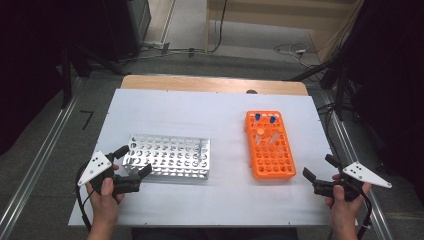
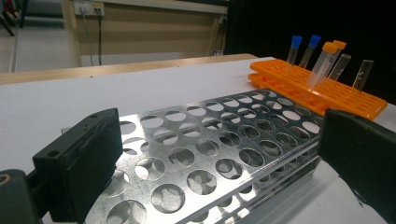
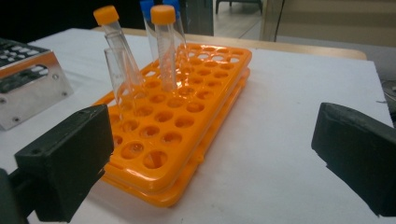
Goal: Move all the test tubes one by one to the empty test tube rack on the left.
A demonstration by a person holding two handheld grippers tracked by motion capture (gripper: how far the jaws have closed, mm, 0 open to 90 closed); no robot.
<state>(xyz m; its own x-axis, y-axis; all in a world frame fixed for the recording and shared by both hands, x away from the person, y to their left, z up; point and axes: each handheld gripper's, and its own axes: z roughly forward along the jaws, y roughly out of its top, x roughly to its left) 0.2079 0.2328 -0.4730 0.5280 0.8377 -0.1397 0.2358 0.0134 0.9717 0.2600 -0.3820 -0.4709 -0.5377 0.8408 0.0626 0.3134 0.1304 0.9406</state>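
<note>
We see two racks on the white-covered table (image 1: 210, 200): a shiny perforated metal tube rack (image 1: 170, 157) toward the left and an orange plastic tube rack (image 1: 270, 147) toward the right, well apart from each other. The left gripper (image 1: 134, 162) sits at the near left corner of the metal rack with its fingers (image 2: 79, 172) spread wide and nothing between the pads; in the left gripper view that corner of the rack reaches in between the two fingers without touching either, as far as we can tell. The right gripper (image 1: 317, 167) hovers just beside the near right corner of the orange rack, its fingers (image 3: 67, 163) likewise released and gripping nothing; in the right gripper view the rack lies ahead, nearer the left-hand finger, apart from both. Standing in the far half of the orange rack are clear tubes: two with blue caps (image 1: 265, 118) at the far end, two with orange caps (image 3: 135, 14) nearer, and uncapped ones (image 2: 352, 70) beside them.
</note>
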